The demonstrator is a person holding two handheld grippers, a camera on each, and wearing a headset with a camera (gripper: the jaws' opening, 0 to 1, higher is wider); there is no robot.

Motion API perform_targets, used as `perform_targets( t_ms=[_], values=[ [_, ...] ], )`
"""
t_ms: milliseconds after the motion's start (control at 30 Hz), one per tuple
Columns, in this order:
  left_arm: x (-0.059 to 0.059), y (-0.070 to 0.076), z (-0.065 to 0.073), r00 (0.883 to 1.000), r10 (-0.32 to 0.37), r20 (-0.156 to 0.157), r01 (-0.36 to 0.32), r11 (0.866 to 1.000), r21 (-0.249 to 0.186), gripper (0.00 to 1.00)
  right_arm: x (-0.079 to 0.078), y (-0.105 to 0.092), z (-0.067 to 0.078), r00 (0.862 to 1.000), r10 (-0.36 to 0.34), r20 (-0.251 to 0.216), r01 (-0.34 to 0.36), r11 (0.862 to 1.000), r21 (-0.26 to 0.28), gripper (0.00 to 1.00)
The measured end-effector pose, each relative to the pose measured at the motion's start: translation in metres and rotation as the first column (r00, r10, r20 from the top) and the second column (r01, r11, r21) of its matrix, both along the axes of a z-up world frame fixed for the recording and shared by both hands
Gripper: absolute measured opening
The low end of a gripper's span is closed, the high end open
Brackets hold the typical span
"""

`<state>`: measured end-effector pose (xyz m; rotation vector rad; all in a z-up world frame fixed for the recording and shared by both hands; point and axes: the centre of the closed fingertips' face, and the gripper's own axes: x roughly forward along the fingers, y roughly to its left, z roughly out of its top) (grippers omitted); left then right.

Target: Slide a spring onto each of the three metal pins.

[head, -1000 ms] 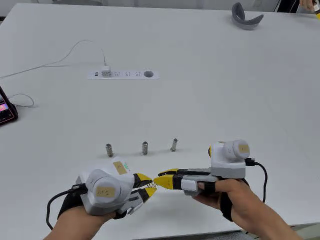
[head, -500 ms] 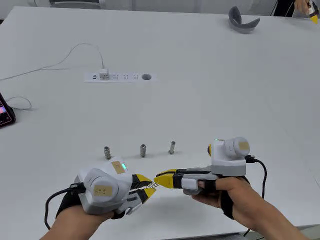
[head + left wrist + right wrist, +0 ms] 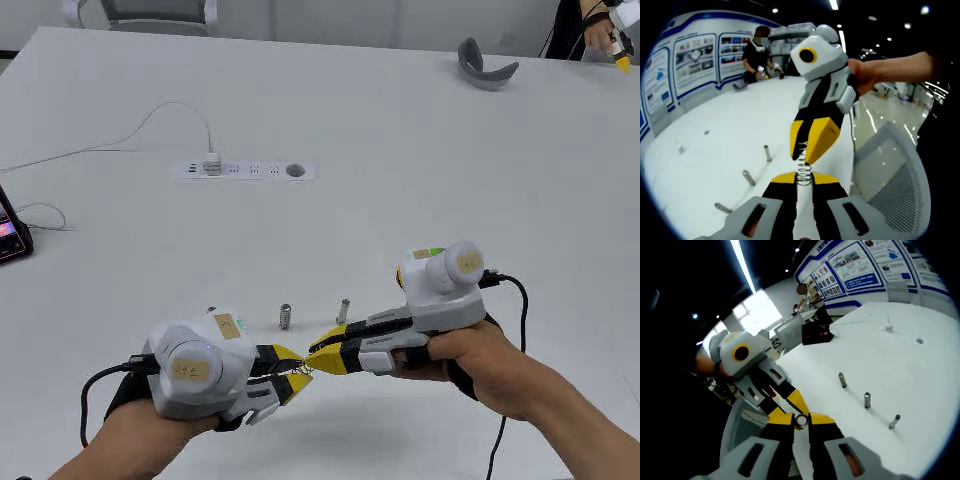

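Note:
A small coil spring (image 3: 303, 368) hangs in the air between my two grippers, above the near part of the white table (image 3: 420, 180). My left gripper (image 3: 293, 367) is shut on one end of it and my right gripper (image 3: 318, 358) on the other. In the left gripper view the spring (image 3: 802, 167) runs from my own jaws (image 3: 803, 178) up into the right gripper's yellow jaws. In the right gripper view its ring end (image 3: 801, 421) sits between the jaw tips. Three metal pins stand in a row just beyond: left (image 3: 212, 312), middle (image 3: 285, 316), right (image 3: 343, 311). The left and middle ones look ribbed.
A white power strip (image 3: 243, 170) with a plug and cable lies at mid-table. A dark device (image 3: 10, 235) sits at the left edge and a grey curved band (image 3: 487, 62) at the far right. A mesh chair (image 3: 890, 165) stands by the table's near edge.
Both grippers have stayed tip to tip on the spring. The right gripper has risen and tilted so its tips point down-left. The head camera has shifted.

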<state>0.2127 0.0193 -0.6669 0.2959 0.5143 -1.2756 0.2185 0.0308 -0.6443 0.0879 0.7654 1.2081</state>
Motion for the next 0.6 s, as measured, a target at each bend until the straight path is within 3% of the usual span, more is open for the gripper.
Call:
perform_targets(
  t_ms=[167,333,600],
  values=[
    [0.004,0.006,0.007,1.0,0.001,0.001,-0.001,1.0,-0.019,0.1,0.002,0.008,0.005,0.993,0.101,0.054,-0.096,0.993,-0.075,0.12],
    [0.006,0.012,0.013,1.0,-0.001,0.002,0.001,0.999,-0.036,0.1,0.002,0.016,0.01,0.975,0.2,0.096,-0.185,0.972,-0.144,0.12],
    [0.008,0.019,0.02,1.0,-0.01,0.0,0.01,0.998,-0.059,0.1,0.001,0.029,0.018,0.926,0.343,0.156,-0.296,0.918,-0.262,0.12]
  ],
)
